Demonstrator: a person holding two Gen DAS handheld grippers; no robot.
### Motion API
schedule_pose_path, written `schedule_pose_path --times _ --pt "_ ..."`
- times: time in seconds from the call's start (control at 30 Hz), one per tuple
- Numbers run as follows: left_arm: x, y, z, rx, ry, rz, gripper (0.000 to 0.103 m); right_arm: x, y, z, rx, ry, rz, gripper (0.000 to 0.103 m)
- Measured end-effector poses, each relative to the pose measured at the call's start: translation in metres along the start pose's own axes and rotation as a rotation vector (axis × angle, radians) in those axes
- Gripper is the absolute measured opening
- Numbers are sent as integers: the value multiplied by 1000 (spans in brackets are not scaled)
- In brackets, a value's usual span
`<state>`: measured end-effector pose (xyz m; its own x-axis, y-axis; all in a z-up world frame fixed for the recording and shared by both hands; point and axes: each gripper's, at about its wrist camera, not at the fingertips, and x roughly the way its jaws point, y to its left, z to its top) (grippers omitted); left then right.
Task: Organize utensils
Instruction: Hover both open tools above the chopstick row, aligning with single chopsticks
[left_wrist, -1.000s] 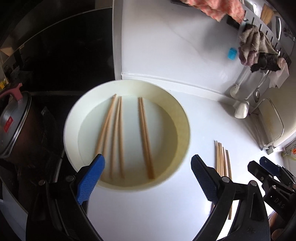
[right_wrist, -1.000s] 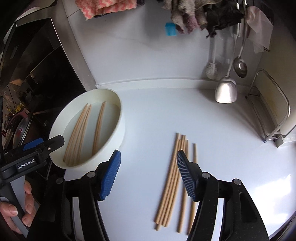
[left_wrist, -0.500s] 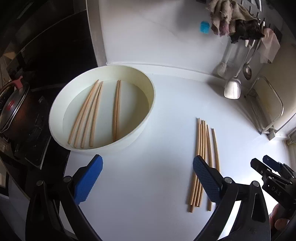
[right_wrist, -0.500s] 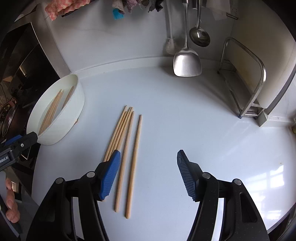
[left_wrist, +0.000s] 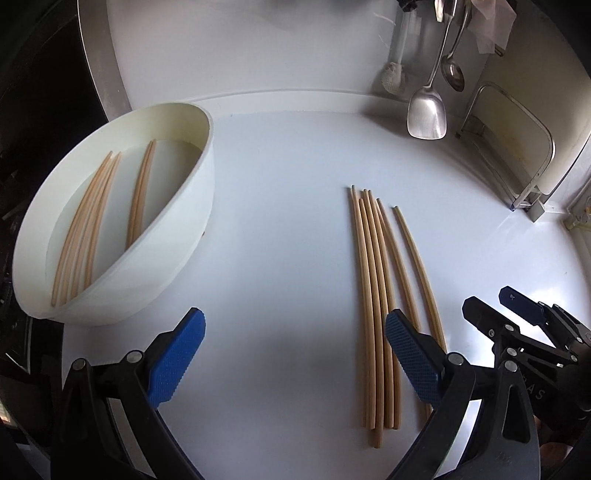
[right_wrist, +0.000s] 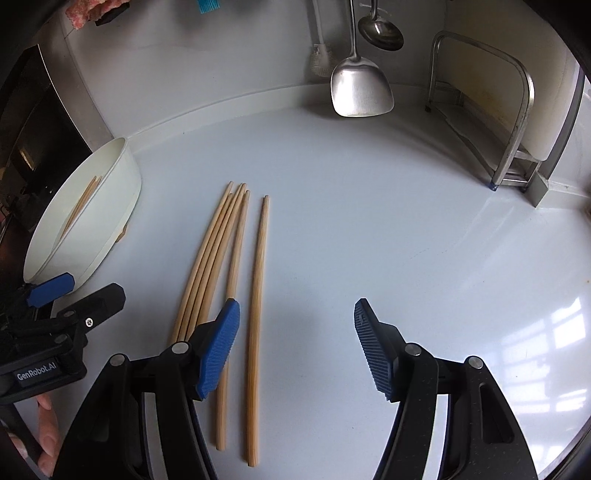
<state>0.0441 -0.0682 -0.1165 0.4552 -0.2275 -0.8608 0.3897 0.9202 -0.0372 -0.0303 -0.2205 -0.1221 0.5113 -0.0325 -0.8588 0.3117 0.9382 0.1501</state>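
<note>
Several wooden chopsticks (left_wrist: 373, 280) lie side by side on the white counter; they also show in the right wrist view (right_wrist: 236, 258). A white bowl (left_wrist: 177, 229) at the left holds several more chopsticks (left_wrist: 88, 218); the bowl shows in the right wrist view (right_wrist: 110, 206) too. My left gripper (left_wrist: 295, 354) is open and empty, above the counter between the bowl and the loose chopsticks. My right gripper (right_wrist: 295, 350) is open and empty, just right of the loose chopsticks, its left finger over them. Each gripper shows in the other's view, right (left_wrist: 517, 332) and left (right_wrist: 62, 295).
A steel spatula (right_wrist: 360, 88), a ladle (right_wrist: 380, 31) and a brush (right_wrist: 321, 59) hang on the back wall. A metal rack (right_wrist: 517, 122) stands at the right. A dark stove area (left_wrist: 48, 74) lies left of the bowl.
Both views swung right, from the bowl toward the loose chopsticks. Both grippers have come closer to the loose chopsticks and stay open.
</note>
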Motion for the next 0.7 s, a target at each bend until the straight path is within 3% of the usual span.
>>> schedule_pose_path --times 0.7 --pt "26 5 -2 11 38 0 96 26 8 -7 -79 31 -76 62"
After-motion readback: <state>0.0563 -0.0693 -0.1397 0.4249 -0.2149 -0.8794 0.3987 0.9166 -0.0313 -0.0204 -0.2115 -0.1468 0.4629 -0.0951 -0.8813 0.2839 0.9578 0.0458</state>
